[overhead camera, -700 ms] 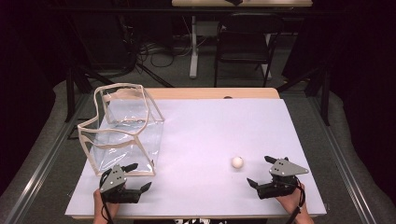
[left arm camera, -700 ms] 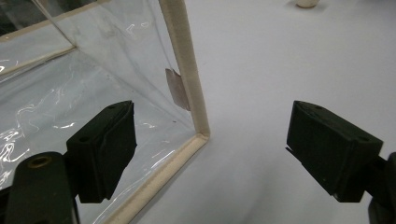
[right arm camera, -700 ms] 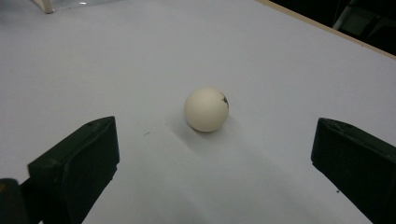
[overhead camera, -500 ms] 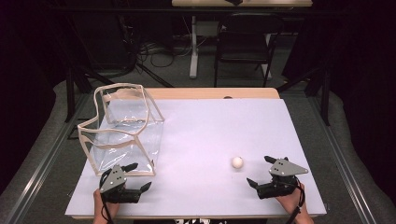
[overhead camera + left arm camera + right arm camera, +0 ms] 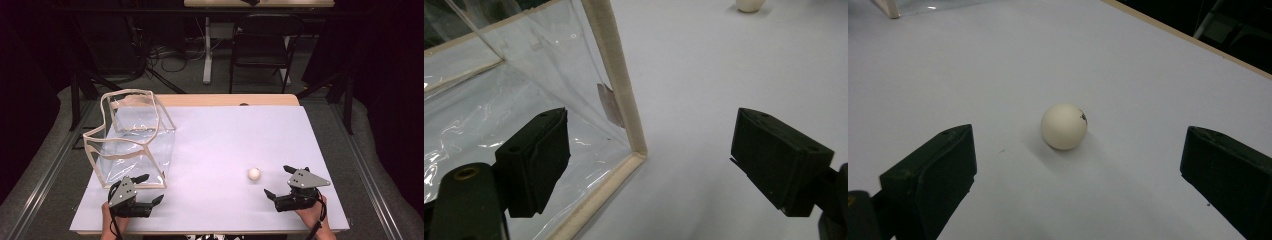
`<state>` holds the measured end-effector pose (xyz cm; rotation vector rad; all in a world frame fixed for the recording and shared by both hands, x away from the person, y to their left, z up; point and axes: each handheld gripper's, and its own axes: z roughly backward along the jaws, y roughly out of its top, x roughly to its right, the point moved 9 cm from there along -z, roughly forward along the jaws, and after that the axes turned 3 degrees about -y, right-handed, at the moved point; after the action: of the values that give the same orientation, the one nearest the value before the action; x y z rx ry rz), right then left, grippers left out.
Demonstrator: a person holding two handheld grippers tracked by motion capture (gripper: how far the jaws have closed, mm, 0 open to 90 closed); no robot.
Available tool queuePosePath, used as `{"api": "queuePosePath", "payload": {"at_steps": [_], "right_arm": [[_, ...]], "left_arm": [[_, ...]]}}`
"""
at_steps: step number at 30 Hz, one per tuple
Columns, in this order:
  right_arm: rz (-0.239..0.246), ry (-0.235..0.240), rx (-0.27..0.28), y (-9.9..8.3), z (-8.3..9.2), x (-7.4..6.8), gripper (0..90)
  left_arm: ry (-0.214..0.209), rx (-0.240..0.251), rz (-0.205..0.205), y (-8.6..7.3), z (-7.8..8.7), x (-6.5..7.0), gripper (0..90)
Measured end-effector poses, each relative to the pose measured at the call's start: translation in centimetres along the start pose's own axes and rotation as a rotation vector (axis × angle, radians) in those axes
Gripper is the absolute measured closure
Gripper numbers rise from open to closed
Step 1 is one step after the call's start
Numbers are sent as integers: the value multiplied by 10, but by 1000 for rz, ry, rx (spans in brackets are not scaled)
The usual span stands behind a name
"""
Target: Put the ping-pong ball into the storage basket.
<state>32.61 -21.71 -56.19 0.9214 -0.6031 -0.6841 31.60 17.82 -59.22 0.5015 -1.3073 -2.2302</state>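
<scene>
Two grippers rest at the near edge of the white table [image 5: 225, 130], each with its jaws spread wide and nothing between the pads. The right gripper [image 5: 282, 182] sits at the near right corner, and the small cream ball [image 5: 254, 174] lies on the table just ahead of it and slightly toward the table's middle, close to the jaw tips but apart from them. In the right gripper view the ball [image 5: 1064, 126] sits beyond the two black jaws, roughly centred in the gap between them, touching neither; a small dark mark shows on its upper right side. The left gripper [image 5: 150, 189] lies at the near left, just beside the lower front corner of the clear plastic bag [image 5: 132, 145] with cream trim, which stands open on the table's left side. In the left gripper view that trimmed corner [image 5: 636, 150] lies between the open jaws, nearer the left one.
</scene>
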Motion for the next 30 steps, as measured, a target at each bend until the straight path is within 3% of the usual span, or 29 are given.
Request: {"api": "queuePosePath", "payload": {"at_steps": [15, 30], "right_arm": [[21, 8, -20, 15, -8, -3, 13], [42, 36, -89, 19, -26, -9, 13]], "left_arm": [[-1, -5, -2, 0, -2, 0, 161], [2, -6, -4, 0, -1, -1, 161]]}}
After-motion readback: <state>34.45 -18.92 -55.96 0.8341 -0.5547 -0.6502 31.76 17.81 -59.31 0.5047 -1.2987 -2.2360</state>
